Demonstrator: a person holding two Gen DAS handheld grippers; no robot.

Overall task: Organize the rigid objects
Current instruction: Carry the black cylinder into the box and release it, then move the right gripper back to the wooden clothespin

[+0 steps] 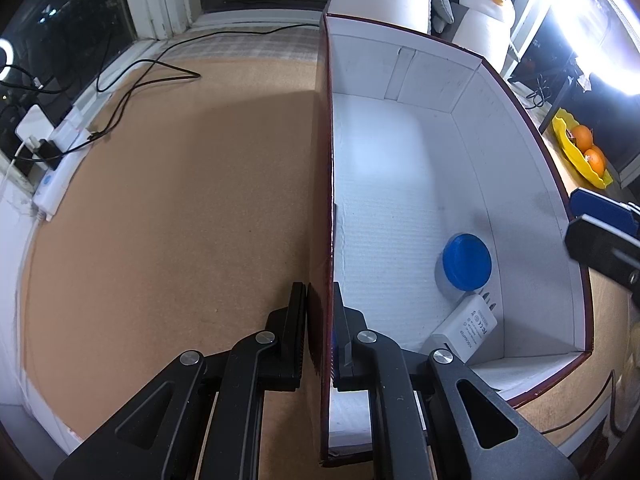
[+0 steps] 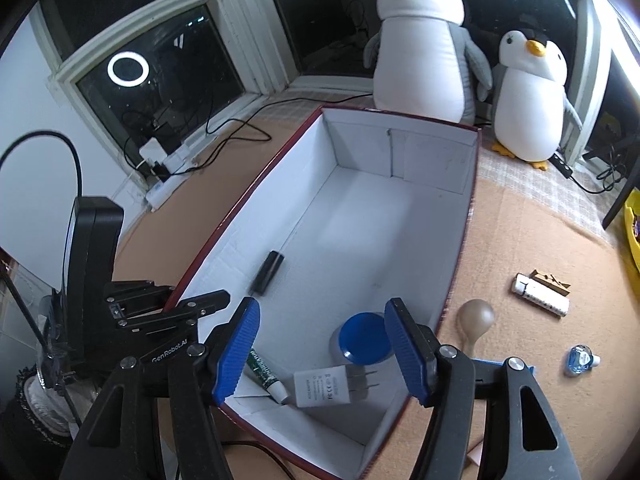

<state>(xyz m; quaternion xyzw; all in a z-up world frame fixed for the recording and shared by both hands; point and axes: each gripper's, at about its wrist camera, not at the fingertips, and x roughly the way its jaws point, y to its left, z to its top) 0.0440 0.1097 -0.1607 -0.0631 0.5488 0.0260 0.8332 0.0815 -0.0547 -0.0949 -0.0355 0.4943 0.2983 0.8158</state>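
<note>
Left gripper (image 1: pixel 320 328): fingers pinching the box (image 1: pixel 460 92) side wall at its 9 o'clock edge.
Right gripper (image 2: pixel 322 356): blue fingers spread, nothing between them, above the box's near end.
Adapter (image 2: pixel 326 388): white, in the box at 6 o'clock; print too small to read.
Blue-lidded jar (image 2: pixel 364 342): just beside the adapter.
Tube (image 2: pixel 266 378): near corner, label unreadable.
Left gripper body: reads "GenRobot.AI".
Worktop (image 2: pixel 520 232): white cylinder (image 2: pixel 542 295) at 3 o'clock.

Box (image 2: pixel 400 148): we see it open-topped, white inside, dark red outside.
Inside it: blue-lidded jar (image 2: pixel 365 339) upright, white adapter (image 2: pixel 326 389) flat, tube (image 2: pixel 266 376) by the corner.
Small black object (image 2: pixel 267 272): along the box's left wall.
</note>
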